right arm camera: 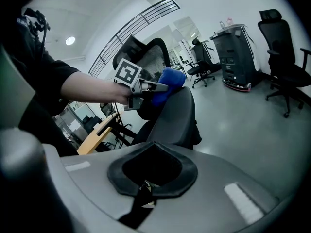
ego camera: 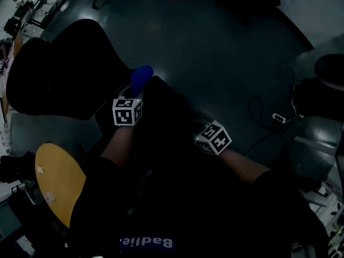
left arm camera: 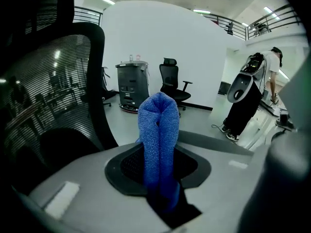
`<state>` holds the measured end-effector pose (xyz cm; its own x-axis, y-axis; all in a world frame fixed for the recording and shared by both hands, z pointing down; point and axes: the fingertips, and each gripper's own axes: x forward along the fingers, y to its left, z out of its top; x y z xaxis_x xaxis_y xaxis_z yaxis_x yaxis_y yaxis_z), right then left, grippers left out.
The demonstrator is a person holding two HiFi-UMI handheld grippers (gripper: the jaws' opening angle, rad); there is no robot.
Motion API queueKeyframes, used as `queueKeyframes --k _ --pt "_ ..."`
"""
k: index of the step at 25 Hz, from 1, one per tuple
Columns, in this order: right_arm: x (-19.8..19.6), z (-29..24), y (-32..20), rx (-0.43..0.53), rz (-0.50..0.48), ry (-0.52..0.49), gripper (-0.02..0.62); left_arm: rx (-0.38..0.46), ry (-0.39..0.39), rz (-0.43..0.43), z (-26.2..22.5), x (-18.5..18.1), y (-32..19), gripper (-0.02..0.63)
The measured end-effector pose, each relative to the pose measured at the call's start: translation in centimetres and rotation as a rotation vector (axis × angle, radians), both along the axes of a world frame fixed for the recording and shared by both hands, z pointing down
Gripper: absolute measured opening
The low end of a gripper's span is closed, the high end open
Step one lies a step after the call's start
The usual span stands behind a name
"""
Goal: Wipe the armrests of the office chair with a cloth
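The office chair's black mesh back [ego camera: 59, 74] stands at the left of the head view and fills the left side of the left gripper view [left arm camera: 48, 96]. My left gripper [ego camera: 137, 89] is shut on a folded blue cloth [ego camera: 142, 77], which sticks up between its jaws [left arm camera: 158, 130]. In the right gripper view the cloth [right arm camera: 166, 84] rests against the top of a dark curved chair part [right arm camera: 172, 115], which looks like an armrest. My right gripper [right arm camera: 153, 171] is held lower and to the right, with its marker cube [ego camera: 214, 137] showing. Its jaws are together with nothing between them.
A round yellow table [ego camera: 56, 179] sits at the lower left. Cables and a power strip [ego camera: 278, 118] lie on the floor to the right, near another dark chair [ego camera: 328, 71]. Farther off are a second office chair [left arm camera: 172, 84], a grey cabinet [left arm camera: 132, 86] and a person [left arm camera: 269, 72].
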<state>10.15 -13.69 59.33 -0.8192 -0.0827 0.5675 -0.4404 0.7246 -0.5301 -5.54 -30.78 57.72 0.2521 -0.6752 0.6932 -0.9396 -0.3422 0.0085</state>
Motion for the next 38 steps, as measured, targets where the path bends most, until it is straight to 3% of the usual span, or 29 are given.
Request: queueKeyframes --k 12,38 --pt "0.4 0.5 -0.2 -0.007 0.016 0.012 0.003 0.009 -0.012 0.032 0.9 1.6 0.3 0.132" --pt "0.4 0.4 0.3 0.001 0.050 0.009 0.003 -0.001 0.000 0.149 0.7 6.6 7.7 0.132"
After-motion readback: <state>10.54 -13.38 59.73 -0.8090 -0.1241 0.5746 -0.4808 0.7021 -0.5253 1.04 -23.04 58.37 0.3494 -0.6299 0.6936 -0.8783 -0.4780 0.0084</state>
